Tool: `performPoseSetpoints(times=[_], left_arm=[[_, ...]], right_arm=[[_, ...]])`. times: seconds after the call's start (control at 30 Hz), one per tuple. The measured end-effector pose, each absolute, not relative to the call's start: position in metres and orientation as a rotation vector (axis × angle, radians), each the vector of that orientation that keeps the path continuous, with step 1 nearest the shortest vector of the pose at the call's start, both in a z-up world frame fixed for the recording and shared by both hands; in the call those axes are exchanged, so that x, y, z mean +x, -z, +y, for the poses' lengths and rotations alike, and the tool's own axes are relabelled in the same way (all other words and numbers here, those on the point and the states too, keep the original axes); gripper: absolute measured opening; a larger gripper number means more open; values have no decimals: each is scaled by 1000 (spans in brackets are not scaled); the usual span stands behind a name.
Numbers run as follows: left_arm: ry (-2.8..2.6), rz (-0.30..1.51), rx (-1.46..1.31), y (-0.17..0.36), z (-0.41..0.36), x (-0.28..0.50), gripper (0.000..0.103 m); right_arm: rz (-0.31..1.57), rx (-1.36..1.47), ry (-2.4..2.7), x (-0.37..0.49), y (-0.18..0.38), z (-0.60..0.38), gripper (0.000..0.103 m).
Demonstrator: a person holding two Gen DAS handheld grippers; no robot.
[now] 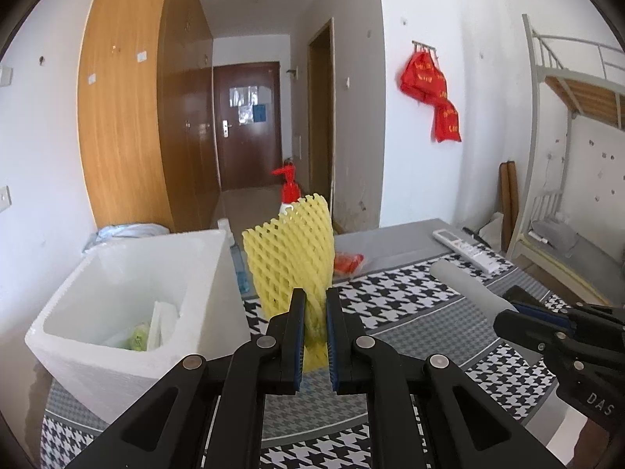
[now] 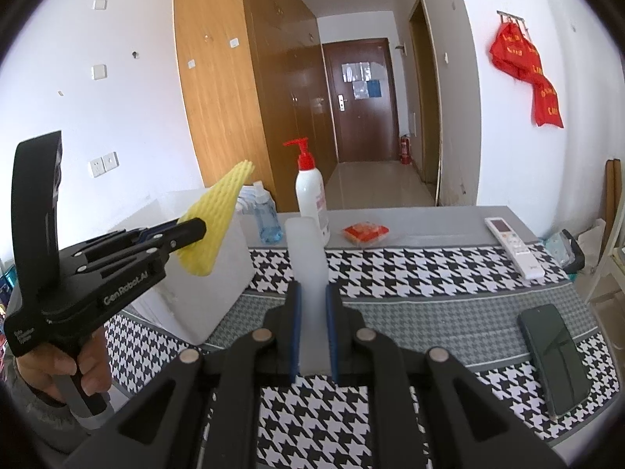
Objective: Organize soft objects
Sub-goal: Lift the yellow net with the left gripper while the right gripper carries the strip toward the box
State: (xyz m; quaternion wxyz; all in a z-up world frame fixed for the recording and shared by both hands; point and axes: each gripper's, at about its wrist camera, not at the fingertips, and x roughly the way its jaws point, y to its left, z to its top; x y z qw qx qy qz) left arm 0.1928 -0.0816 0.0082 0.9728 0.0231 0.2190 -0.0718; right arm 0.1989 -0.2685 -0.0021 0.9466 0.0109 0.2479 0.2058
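My left gripper (image 1: 313, 300) is shut on a yellow foam net sleeve (image 1: 291, 250) and holds it upright in the air, just right of a white foam box (image 1: 117, 348). The box holds some white and green packaging. In the right wrist view the left gripper (image 2: 193, 230) holds the yellow sleeve (image 2: 213, 226) over the box's near side (image 2: 218, 273). My right gripper (image 2: 312, 293) is shut on a white foam strip (image 2: 306, 258), held above the houndstooth cloth. The strip also shows in the left wrist view (image 1: 468, 285).
On the table's (image 2: 429, 234) far side stand a pump bottle with a red top (image 2: 310, 195), a small blue bottle (image 2: 267, 219), an orange packet (image 2: 365, 232) and a white remote (image 2: 513, 246). A dark phone (image 2: 552, 355) lies at the right.
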Motion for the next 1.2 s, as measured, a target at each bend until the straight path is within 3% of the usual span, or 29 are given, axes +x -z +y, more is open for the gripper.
performPoseSetpoints(times=[1.2], left_arm=[[31, 300, 56, -54, -32, 168, 10]], right_arm=[[406, -6, -513, 211, -36, -222, 15]])
